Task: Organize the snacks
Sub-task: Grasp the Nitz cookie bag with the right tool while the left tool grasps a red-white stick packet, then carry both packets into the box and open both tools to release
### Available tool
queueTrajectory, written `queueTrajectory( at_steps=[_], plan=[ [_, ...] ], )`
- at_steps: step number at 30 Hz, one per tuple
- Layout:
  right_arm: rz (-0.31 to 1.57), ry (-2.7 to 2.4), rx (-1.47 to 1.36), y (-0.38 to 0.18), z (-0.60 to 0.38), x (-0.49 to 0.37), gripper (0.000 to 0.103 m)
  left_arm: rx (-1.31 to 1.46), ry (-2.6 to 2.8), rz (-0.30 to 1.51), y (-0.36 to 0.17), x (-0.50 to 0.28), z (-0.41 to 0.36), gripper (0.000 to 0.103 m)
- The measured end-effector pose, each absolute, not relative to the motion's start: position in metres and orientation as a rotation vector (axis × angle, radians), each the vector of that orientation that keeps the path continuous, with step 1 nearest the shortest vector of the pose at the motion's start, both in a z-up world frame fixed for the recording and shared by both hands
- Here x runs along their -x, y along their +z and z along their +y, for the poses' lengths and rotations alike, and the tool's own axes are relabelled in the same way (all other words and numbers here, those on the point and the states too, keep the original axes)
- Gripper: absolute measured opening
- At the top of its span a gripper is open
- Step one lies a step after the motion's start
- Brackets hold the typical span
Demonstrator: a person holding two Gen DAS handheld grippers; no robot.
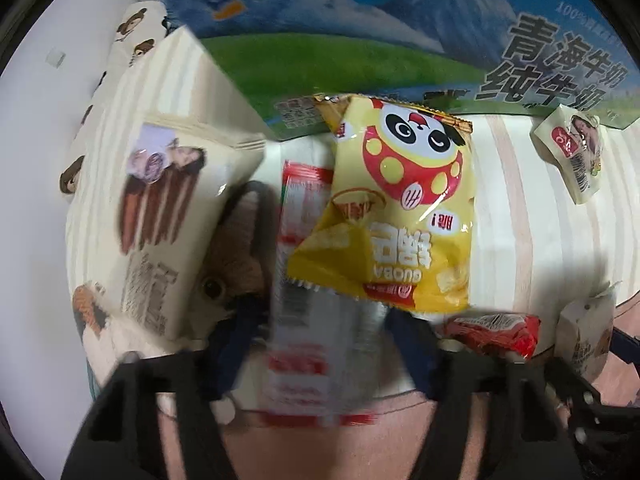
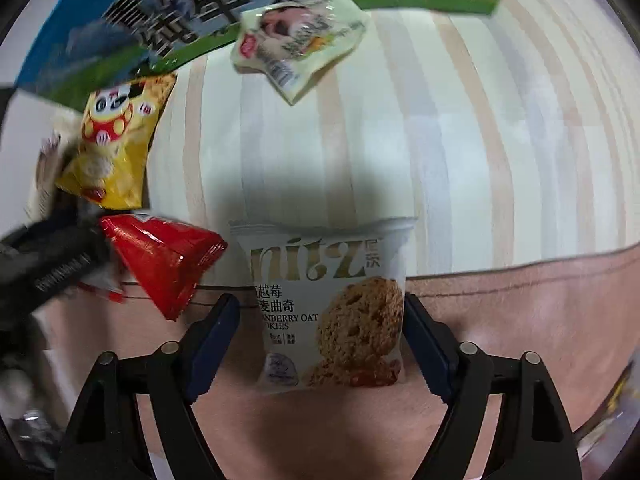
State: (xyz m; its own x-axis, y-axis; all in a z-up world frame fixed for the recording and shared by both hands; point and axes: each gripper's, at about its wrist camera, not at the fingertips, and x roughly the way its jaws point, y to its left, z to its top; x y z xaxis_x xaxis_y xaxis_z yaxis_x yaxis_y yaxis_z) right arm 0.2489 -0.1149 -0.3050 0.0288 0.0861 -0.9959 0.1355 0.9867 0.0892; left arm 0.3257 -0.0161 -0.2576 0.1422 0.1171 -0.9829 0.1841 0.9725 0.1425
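Observation:
My left gripper (image 1: 324, 312) points down at a long red, white and silver packet (image 1: 308, 344). The packet is blurred and lies between the blue pads, which close on its sides. Its far end runs under a yellow panda crisp packet (image 1: 396, 208). My right gripper (image 2: 320, 300) is shut on a white cranberry oat cookie packet (image 2: 336, 320), upright between its pads. A red packet (image 2: 160, 256) lies just left of it. The yellow packet (image 2: 112, 148) sits further left. A small cream packet (image 2: 300, 40) lies by the milk carton (image 2: 120, 32).
A cream box printed with chocolate sticks (image 1: 160, 220) stands close to the left pad. The big milk carton (image 1: 360, 40) blocks the back edge. Snacks rest on a striped cloth (image 2: 440, 140) with a pink border (image 2: 520, 320) in front. The left gripper's black body (image 2: 52, 268) is beside the red packet.

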Motion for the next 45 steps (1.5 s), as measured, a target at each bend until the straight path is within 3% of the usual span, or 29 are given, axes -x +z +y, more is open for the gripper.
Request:
queueTrajectory(
  at_steps=[3,4,15,20,28,30,32,36,45],
  plan=[
    [1.511,-0.041,-0.122,-0.307,-0.101,-0.238,0.071,-0.209,-0.038,1.448,-0.250,-0.300,-0.009,0.052],
    [1.503,-0.034,-0.106,-0.306,-0.100,-0.228,0.064,-0.196,-0.038,1.456,-0.250,-0.288,-0.006,0.052],
    [1.593,0.104,-0.155,-0.318,-0.084,-0.156,0.063,0.025,0.056,1.554,-0.267,-0.185,0.025,0.054],
    [1.613,0.089,-0.201,-0.329,-0.082,-0.159,0.076,-0.016,0.072,1.569,-0.276,-0.184,0.014,0.056],
    [1.629,0.079,-0.117,-0.353,-0.075,-0.182,0.081,-0.066,0.076,1.581,-0.285,-0.217,-0.004,0.058],
    [1.617,0.082,-0.076,-0.354,-0.070,-0.180,0.080,-0.076,0.072,1.559,-0.279,-0.212,-0.006,0.054],
    [1.592,0.079,0.000,-0.351,-0.063,-0.177,0.061,-0.096,0.068,1.544,-0.270,-0.204,-0.018,0.050],
    [1.534,0.114,0.062,-0.340,-0.057,-0.169,0.060,-0.061,0.040,1.538,-0.256,-0.200,-0.024,0.048],
    [1.441,0.163,-0.153,-0.279,-0.101,-0.176,0.059,0.075,-0.064,1.449,-0.178,-0.216,-0.040,0.047]
  ],
)
